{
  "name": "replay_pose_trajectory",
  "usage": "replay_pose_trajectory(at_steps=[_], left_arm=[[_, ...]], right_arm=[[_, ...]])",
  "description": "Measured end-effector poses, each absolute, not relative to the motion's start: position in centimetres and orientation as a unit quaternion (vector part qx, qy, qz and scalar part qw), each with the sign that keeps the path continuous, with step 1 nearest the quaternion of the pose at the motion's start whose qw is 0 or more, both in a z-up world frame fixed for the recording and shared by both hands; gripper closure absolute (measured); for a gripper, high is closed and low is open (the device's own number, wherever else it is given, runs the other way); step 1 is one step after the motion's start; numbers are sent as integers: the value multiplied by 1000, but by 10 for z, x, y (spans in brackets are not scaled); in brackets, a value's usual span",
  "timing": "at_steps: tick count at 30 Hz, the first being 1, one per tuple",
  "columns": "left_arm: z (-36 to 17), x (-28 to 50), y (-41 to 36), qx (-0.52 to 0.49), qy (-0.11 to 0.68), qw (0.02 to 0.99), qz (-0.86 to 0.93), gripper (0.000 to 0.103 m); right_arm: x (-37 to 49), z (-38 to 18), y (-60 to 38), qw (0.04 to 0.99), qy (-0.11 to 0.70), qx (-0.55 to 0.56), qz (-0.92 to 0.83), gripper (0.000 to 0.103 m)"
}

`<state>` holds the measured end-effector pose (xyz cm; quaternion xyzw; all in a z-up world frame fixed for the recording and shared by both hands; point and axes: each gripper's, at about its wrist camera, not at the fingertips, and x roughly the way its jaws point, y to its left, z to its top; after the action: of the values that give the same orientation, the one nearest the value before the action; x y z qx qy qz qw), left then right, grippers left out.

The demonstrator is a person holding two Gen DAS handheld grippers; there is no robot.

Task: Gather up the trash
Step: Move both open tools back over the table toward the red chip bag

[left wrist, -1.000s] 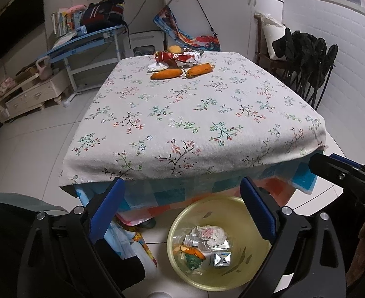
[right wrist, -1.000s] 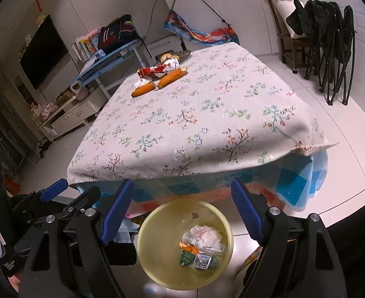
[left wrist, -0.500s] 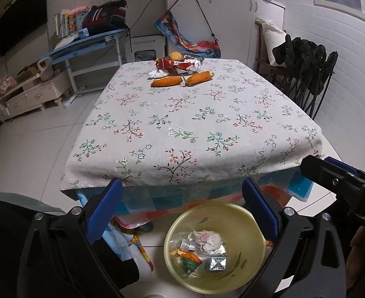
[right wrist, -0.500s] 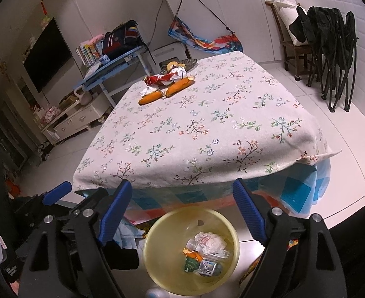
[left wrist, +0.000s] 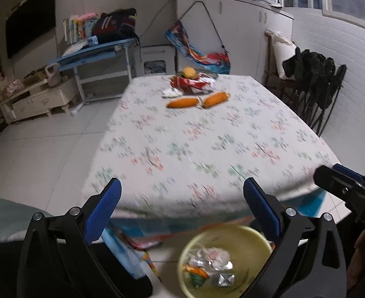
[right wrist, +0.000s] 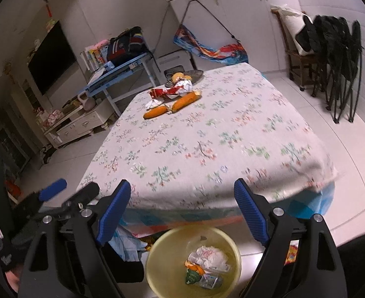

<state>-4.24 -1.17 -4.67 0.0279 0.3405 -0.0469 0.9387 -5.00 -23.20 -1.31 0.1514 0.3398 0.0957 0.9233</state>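
Observation:
A yellow bin (left wrist: 222, 260) (right wrist: 194, 260) stands on the floor under the table's near edge, with crumpled wrappers and foil inside. My left gripper (left wrist: 181, 193) is open and empty above it, and so is my right gripper (right wrist: 182, 193). At the far end of the floral tablecloth (left wrist: 207, 136) (right wrist: 207, 136) lie two orange corn cobs (left wrist: 197, 101) (right wrist: 173, 105), a red and white wrapper (left wrist: 192, 83) (right wrist: 167, 90), a white crumpled tissue (left wrist: 171, 93) and a yellow fruit (left wrist: 189, 72). In each wrist view the other gripper shows at the side.
Black folding chairs (right wrist: 336, 49) lean at the right wall. A blue desk (left wrist: 95, 54) with books and a bag stands at the back left, by a low white cabinet (left wrist: 38, 99). White cupboards (right wrist: 232, 12) line the back wall. White floor tiles surround the table.
Both grippers have risen and tilted up, so the table's far end sits lower in the views and the bin has slid toward the bottom edge. Both stay open and empty.

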Motion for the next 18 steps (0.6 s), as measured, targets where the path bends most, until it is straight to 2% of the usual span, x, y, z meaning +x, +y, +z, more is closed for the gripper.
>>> replay_pose_trajectory(at_steps=[18], left_arm=[[-30, 41, 18, -6, 339, 941, -17, 8]], right_arm=[[12, -8, -232, 918, 354, 141, 112, 21]])
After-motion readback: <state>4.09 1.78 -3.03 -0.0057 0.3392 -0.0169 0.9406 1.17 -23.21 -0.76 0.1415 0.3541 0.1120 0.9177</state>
